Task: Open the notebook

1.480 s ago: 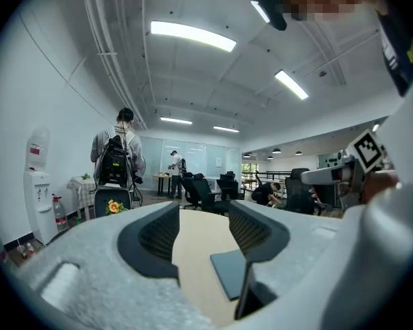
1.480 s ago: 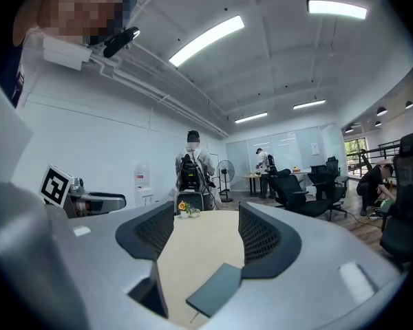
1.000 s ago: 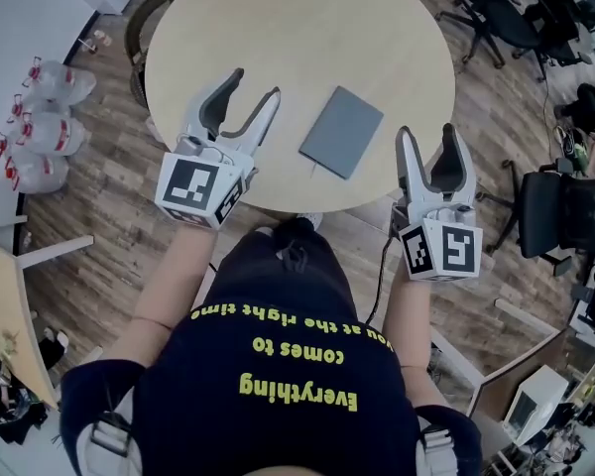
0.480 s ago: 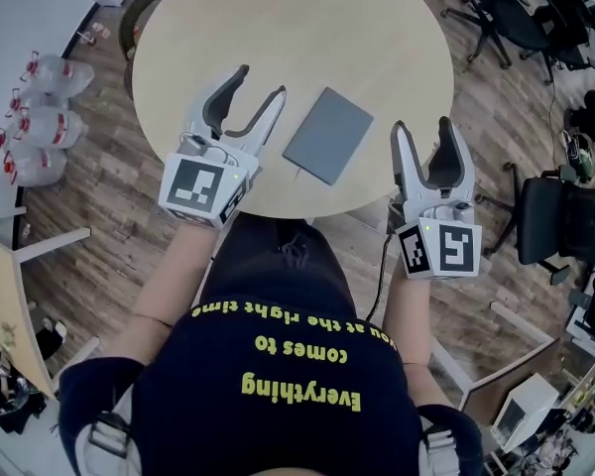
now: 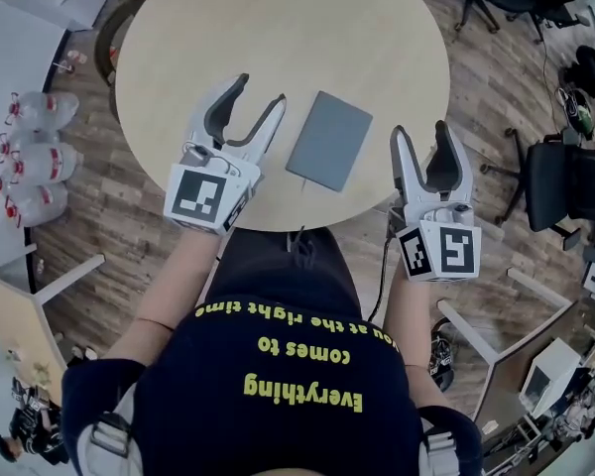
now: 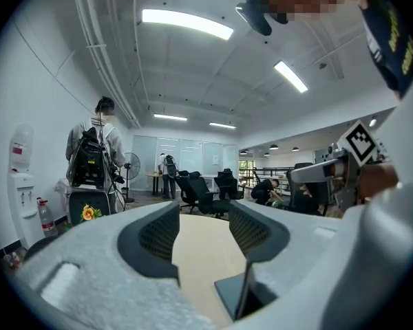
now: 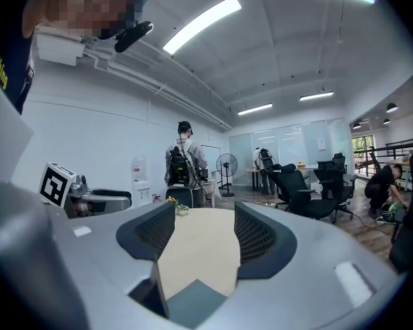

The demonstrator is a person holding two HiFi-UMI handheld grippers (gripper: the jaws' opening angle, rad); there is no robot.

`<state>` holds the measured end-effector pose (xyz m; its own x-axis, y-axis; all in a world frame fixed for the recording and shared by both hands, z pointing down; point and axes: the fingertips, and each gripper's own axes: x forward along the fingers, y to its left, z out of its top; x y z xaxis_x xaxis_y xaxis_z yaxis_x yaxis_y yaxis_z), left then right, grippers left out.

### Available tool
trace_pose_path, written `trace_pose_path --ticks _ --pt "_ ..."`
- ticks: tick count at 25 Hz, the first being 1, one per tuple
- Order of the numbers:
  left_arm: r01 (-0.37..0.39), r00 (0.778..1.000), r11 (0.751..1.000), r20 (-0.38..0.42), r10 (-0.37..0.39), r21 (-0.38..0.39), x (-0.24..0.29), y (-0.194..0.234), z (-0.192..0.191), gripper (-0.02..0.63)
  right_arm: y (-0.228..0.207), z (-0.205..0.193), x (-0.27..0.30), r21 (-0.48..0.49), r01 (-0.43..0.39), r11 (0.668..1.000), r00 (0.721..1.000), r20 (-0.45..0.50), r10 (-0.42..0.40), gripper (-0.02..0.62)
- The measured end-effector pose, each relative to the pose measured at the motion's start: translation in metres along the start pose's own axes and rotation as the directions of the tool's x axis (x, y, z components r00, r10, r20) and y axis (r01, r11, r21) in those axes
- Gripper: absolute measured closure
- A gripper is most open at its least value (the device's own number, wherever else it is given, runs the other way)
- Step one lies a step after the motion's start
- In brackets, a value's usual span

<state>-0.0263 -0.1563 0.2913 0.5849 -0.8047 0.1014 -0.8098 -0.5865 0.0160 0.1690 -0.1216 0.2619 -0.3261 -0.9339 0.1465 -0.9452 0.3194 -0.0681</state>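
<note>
Left gripper (image 5: 260,88) has closed in on the notebook (image 5: 329,140) over the last second. The gap between its right-hand finger and the cover's long edge is now slim, but they aren't touching. Right gripper (image 5: 419,128) sits about where it was relative to the book. The head camera drifted too, so part of the apparent motion is only the view shifting.

For the task, I read this as still the approach. The notebook is shut and flat on the round worktop (image 5: 278,28), and nothing has hold of it.

Fingers:
- **Left:** spread wide with only bare worktop between them. A corner of the book shows low, just outside the right-hand finger (image 6: 258,229).
- **Right:** also spread wide and empty. The book's corner shows low, toward the left-hand finger (image 7: 148,236).

The notebook lies between the two sets of fingers, just beside the left set and a little further from the right set. It is nearer the finger bases than the tips, close to my edge of the worktop.

Its long axis runs away from me, roughly parallel to both sets of fingers, with the far end leaning slightly toward the right fingers. The cover is plain grey, so I can't tell which long edge is the spine. I need to know that before choosing which fingers lift the cover and which pin the book.
</note>
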Motion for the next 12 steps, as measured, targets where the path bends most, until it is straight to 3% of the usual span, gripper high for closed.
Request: trace_pose_path --ticks 6,12 --pt "0.053 0.998 0.998 -0.025 -0.054 -0.036 0.018 0.007 -0.019 0.383 -0.008 -0.022 0.014 0.033 0.052 0.998 0.998 -0.048 -0.050 0.316" --pt "0.059 0.995 0.997 -0.080 -0.063 -0.051 0.030 0.002 -0.052 0.383 -0.022 -0.057 0.016 0.088 0.081 0.993 0.991 -0.109 -0.072 0.324"
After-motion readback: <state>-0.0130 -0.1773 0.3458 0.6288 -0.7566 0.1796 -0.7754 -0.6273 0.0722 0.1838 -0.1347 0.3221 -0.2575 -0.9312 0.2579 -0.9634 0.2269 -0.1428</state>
